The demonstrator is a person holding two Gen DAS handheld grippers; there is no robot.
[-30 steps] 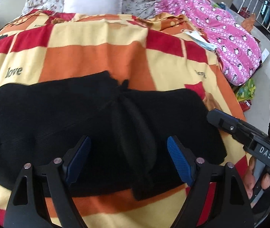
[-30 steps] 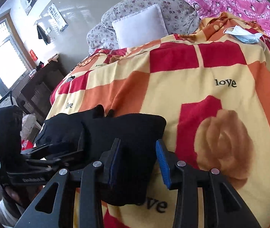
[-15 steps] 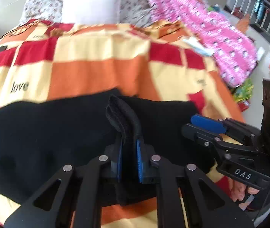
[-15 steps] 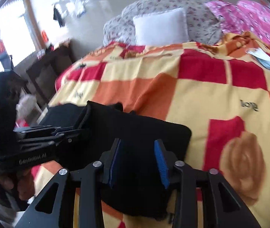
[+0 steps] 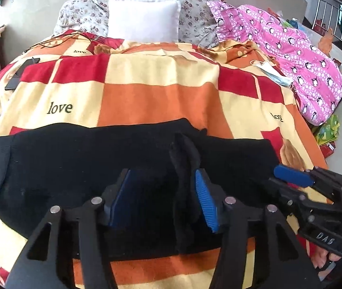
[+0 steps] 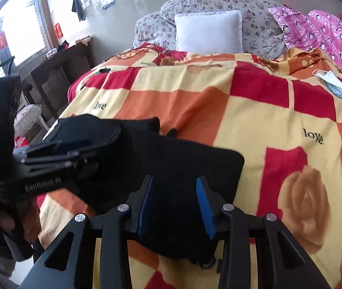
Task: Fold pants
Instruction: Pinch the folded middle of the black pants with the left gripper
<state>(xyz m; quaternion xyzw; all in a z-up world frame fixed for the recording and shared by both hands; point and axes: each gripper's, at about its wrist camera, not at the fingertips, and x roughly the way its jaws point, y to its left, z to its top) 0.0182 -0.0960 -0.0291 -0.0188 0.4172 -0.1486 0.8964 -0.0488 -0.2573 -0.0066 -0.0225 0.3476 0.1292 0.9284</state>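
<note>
Hovering parted, both tongs, left and right, over the black pants' near edge

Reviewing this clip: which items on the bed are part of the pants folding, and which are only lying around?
Part of the job:
black pants
left gripper, jaws apart
right gripper, jaws apart

Lying about:
checked blanket
white pillow
face mask
pink penguin quilt
floral bedding

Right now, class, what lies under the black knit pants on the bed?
The black knit pants lie on a fleece blanket checked in red, orange and cream. The blanket shows all around them; the part directly beneath, and anything else there, is covered.
</note>
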